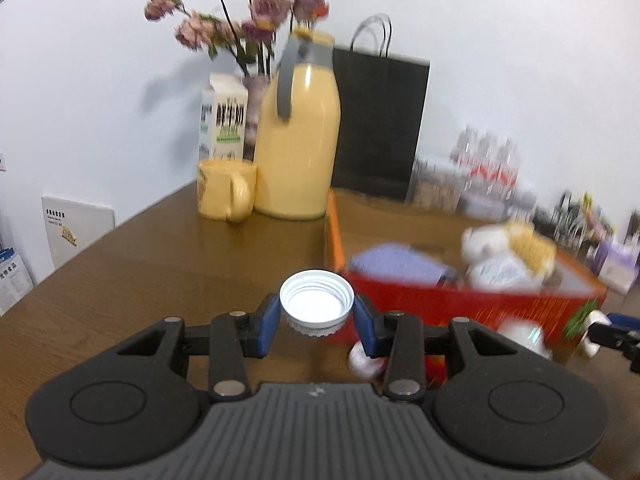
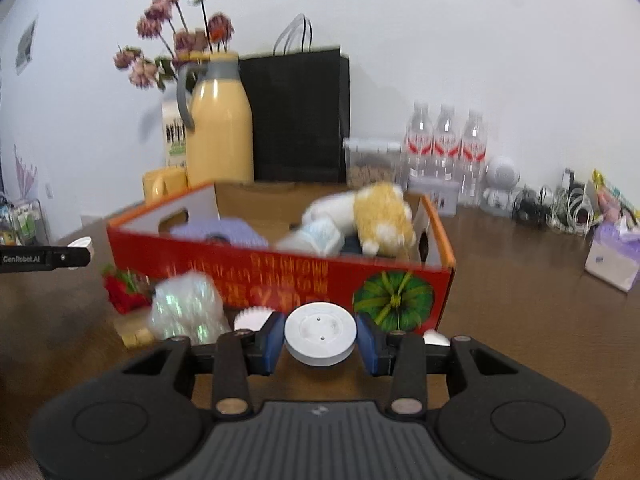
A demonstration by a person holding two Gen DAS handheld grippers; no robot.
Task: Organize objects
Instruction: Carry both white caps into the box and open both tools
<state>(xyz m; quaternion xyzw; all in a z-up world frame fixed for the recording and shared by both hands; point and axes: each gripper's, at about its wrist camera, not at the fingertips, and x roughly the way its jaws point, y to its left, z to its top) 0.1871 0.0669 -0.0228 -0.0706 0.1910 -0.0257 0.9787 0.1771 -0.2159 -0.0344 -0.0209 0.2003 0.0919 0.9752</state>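
Our left gripper (image 1: 317, 318) has its two blue pads (image 1: 269, 322) pressed on a single white screw cap (image 1: 316, 304), ribbed round the rim and threaded inside, held with its hollow side up. Our right gripper (image 2: 320, 340) clamps one smooth white round disc (image 2: 320, 330), flat on top with two tiny dots. No earlier view tells us more of the left jaws than this: they are closed on the cap.

We take the red box (image 2: 280, 276) as our landmark. It is one open cardboard carton with orange edges, a cut-out handle hole at each end and a green pumpkin printed on its front. The cap is held just in front of its left end, the disc just in front of its long printed side. Inside it we count one fluffy yellow-and-white plush toy (image 2: 380, 216), one flat lilac item (image 2: 224, 230) and one white packet (image 2: 316, 236); more we cannot make out.

In front of the box lie one crinkled clear bag (image 2: 186, 308), one red package (image 2: 126, 290) and one more ribbed white cap (image 2: 252, 318), all on the brown wooden table (image 1: 140, 272).

Behind the box's left end stand one glossy yellow jug (image 1: 298, 132) with a grey handle, one yellow mug (image 1: 224, 194), one milk carton (image 1: 224, 120) and one vase of dried pink flowers (image 1: 240, 20). Directly behind the box stands one black paper bag (image 2: 296, 116). Behind its right end we count three clear plastic water bottles (image 2: 446, 140) and one clear lidded tub (image 2: 372, 160) with brown contents.
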